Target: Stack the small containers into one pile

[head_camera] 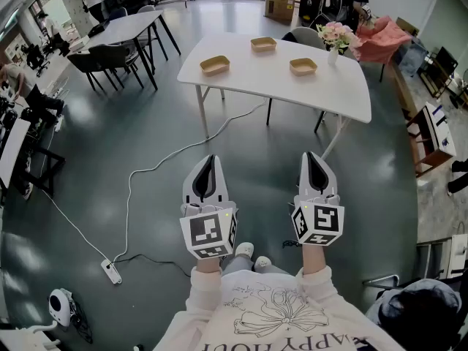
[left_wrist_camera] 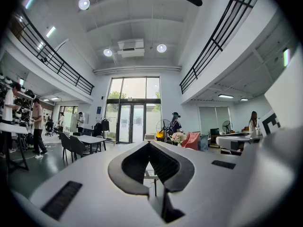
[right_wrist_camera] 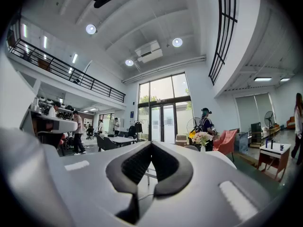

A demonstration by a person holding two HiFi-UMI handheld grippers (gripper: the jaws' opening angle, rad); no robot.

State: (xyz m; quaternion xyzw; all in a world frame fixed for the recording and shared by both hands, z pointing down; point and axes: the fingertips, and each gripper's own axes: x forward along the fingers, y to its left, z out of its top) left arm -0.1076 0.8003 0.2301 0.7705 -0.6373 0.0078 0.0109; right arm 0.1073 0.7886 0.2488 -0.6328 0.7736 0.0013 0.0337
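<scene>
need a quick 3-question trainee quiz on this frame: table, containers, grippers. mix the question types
1. How many small containers sit on the white table?
2. True or false: two of the containers are already stacked.
3. How do the left gripper and the right gripper stand?
A) both shut, empty, short of the table
B) left one holding a container
C) both open above the table

Key: 1. Three, each lying apart from the others. 2. False. 3. A.
</scene>
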